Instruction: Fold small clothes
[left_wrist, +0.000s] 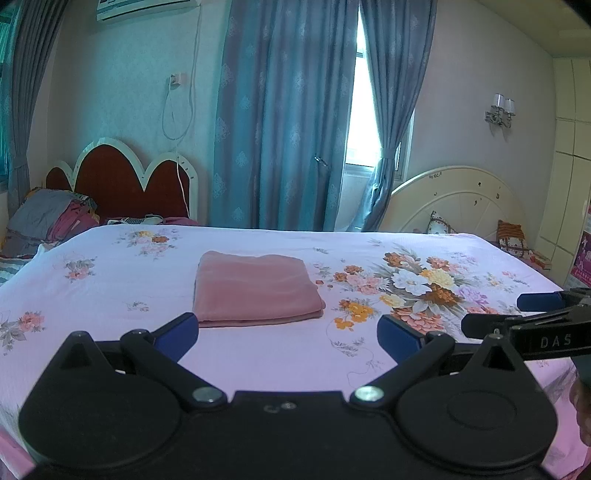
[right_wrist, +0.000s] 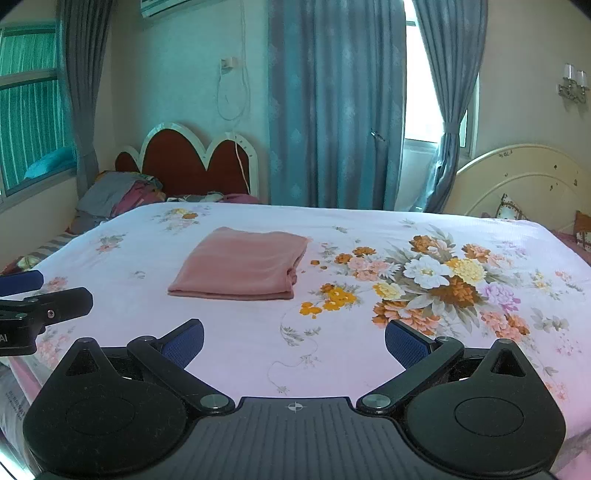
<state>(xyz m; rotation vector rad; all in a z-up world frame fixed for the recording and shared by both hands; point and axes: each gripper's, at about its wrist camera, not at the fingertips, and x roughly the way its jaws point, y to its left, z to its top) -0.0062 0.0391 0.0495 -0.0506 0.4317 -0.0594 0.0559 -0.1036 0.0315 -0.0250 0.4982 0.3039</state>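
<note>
Closest to you, your left gripper (left_wrist: 288, 332) has its blue-padded fingers spread wide with nothing between them, hanging over the near edge of the bed, and your right gripper (right_wrist: 293, 341) is the same deal: fingers wide apart, nothing held. Each one pokes into the other's view from the side, but only a black finger, a blue pad and part of a label show, the rest is cut off by the frame. At the bottom right of the left view there's a dark blurry bit at the edge that you can't really make out. Past the fingers is the floral bedsheet (right_wrist: 258, 343), pale pink with a big flower bouquet print off to the right. The pink folded cloth (left_wrist: 255, 288) lies flat on the sheet near the middle of the bed, well apart from both grippers, a neat rectangle with stacked layers showing along its near edge; you can't tell what kind of garment it is. Further back on the left, a second bed with a red headboard (left_wrist: 129, 181) has a pile of clothes (left_wrist: 51, 221) on it, partly hidden behind the near bed's edge. On the right, a cream headboard (left_wrist: 458, 199) with cushions, only partly visible. Behind everything, blue curtains (left_wrist: 280, 110) with a blown-out bright gap of window, and an air conditioner (left_wrist: 144, 7) cut off at the top.
</note>
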